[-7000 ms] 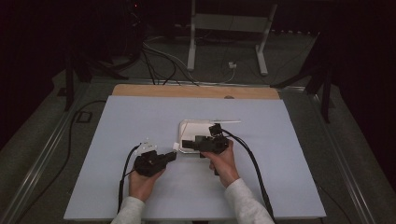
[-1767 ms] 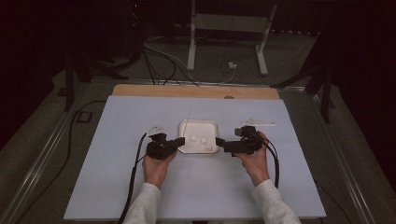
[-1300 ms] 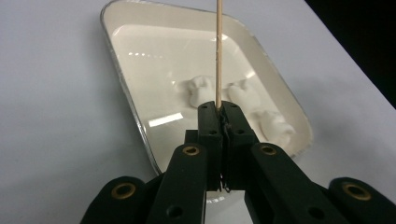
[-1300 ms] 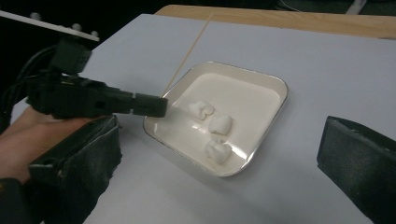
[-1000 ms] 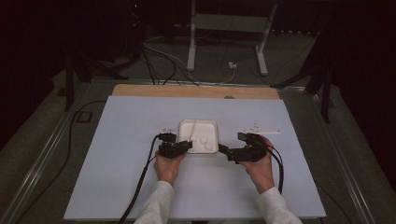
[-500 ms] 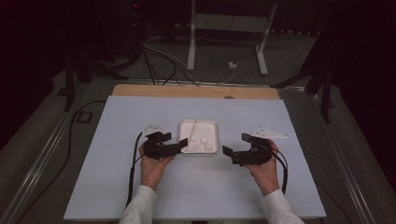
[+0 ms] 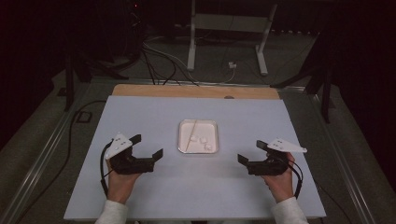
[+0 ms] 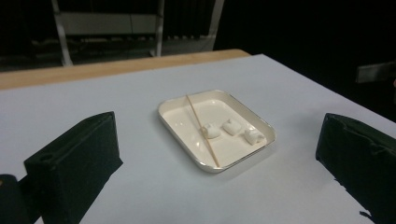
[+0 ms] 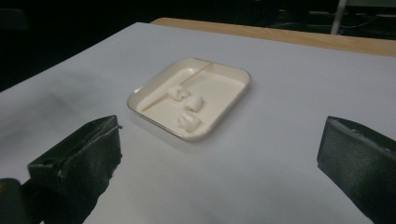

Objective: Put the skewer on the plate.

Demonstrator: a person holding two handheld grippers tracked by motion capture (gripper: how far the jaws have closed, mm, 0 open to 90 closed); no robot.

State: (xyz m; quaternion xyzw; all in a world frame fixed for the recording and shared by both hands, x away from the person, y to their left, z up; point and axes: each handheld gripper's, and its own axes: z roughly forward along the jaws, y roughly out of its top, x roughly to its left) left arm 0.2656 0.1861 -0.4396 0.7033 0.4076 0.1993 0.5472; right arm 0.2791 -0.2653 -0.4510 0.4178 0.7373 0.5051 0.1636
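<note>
The left gripper (image 7: 148, 145) hovers over the table (image 7: 140, 116) to the left of the tray (image 7: 183, 140). Its jaws have just been opening and now stand wide apart, with nothing between them. The right gripper (image 7: 250, 153) hovers to the right of the tray, jaws also spread and empty. Both point inward at the tray from well apart. The shallow cream tray sits midway between them. Inside it lie three small white pieces (image 8: 232, 127) in a row, just beside a thin wooden stick (image 8: 201, 129) lying across it.
</note>
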